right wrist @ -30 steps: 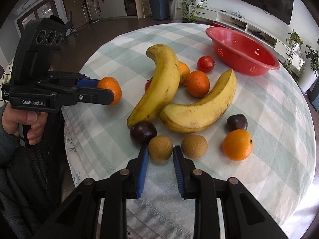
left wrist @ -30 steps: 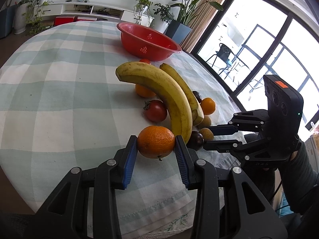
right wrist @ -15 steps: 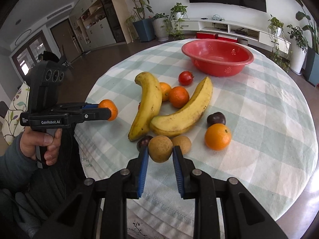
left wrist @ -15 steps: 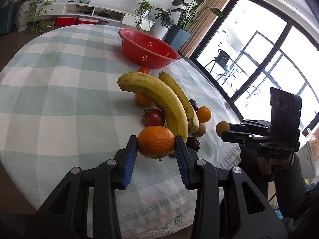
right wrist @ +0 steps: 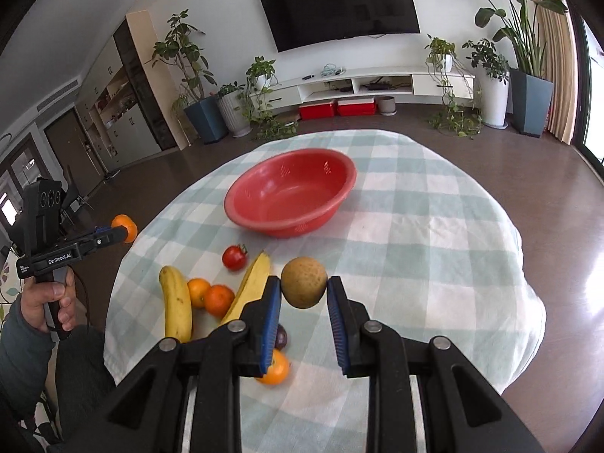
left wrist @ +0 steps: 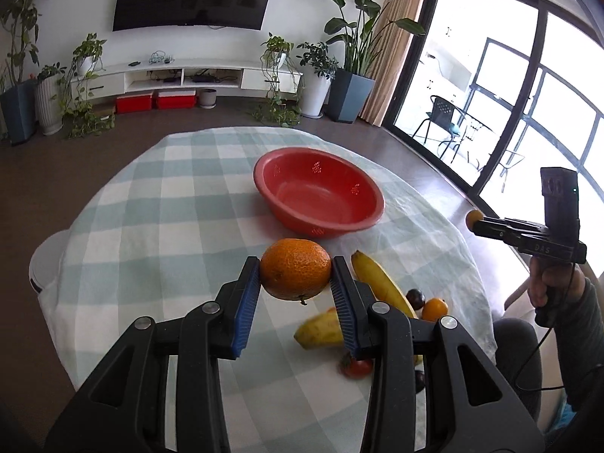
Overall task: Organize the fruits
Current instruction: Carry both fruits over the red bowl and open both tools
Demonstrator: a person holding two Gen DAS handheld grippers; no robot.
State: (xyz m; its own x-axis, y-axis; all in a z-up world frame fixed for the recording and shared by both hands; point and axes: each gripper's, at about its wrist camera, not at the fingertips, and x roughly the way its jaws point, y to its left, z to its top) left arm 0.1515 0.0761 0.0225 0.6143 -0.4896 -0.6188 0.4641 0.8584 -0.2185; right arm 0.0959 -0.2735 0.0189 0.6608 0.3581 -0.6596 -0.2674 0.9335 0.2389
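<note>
My left gripper [left wrist: 296,277] is shut on an orange [left wrist: 295,273] and holds it high above the table, short of the empty red basket [left wrist: 319,198]. My right gripper [right wrist: 304,288] is shut on a small brown round fruit [right wrist: 304,282], also lifted, in front of the basket [right wrist: 290,194]. On the cloth below lie two bananas [right wrist: 175,304] [right wrist: 251,283], two oranges [right wrist: 211,296], a tomato [right wrist: 234,257], a dark plum [right wrist: 281,336] and another orange [right wrist: 277,370]. Each gripper shows in the other's view, the left [right wrist: 124,228] and the right [left wrist: 473,219].
The round table carries a green-and-white checked cloth [right wrist: 415,249]. A white stool or bin [left wrist: 45,264] stands by the table's left edge. Potted plants and a low TV shelf [right wrist: 377,83] line the far wall. Glass doors [left wrist: 528,113] are on the right.
Both grippers rose well above the table with their fruit and tilted toward the red basket, which now sits ahead of both. The fruit pile dropped low in both views.
</note>
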